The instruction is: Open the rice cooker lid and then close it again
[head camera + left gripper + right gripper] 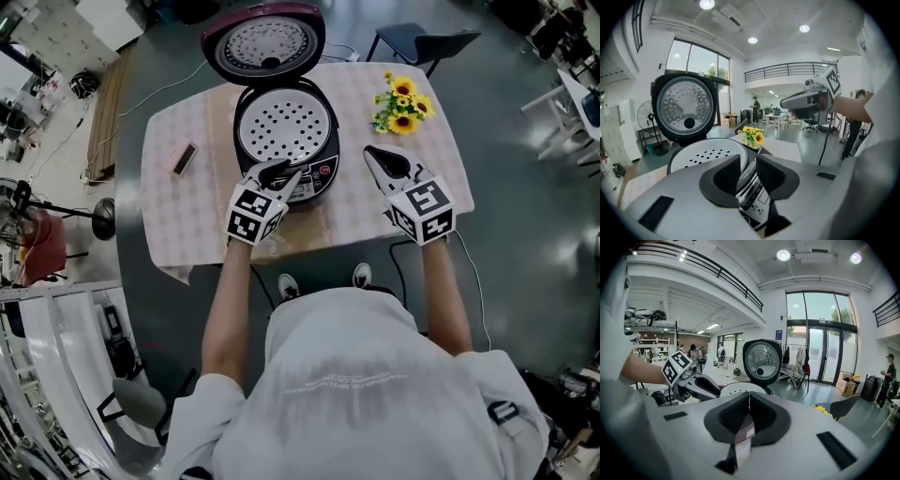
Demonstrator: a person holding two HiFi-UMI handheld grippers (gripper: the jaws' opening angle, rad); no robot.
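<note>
The rice cooker (286,131) stands on the table with its dark red lid (265,42) swung up and back, so the white perforated inner plate (710,154) is bare. My left gripper (278,172) is at the cooker's front rim, just above the control panel (757,199). Its jaws stand apart (749,161), and only the rim and panel show through the gap. My right gripper (380,159) hovers to the right of the cooker, clear of it. Its pads meet (749,399) with nothing between them. The raised lid (762,361) shows beyond it.
A bunch of yellow sunflowers (403,103) lies at the table's back right. A small dark block (184,157) sits left of the cooker on the checked cloth (202,225). A dark chair (422,42) stands behind the table. A black stand (98,217) is on the floor at the left.
</note>
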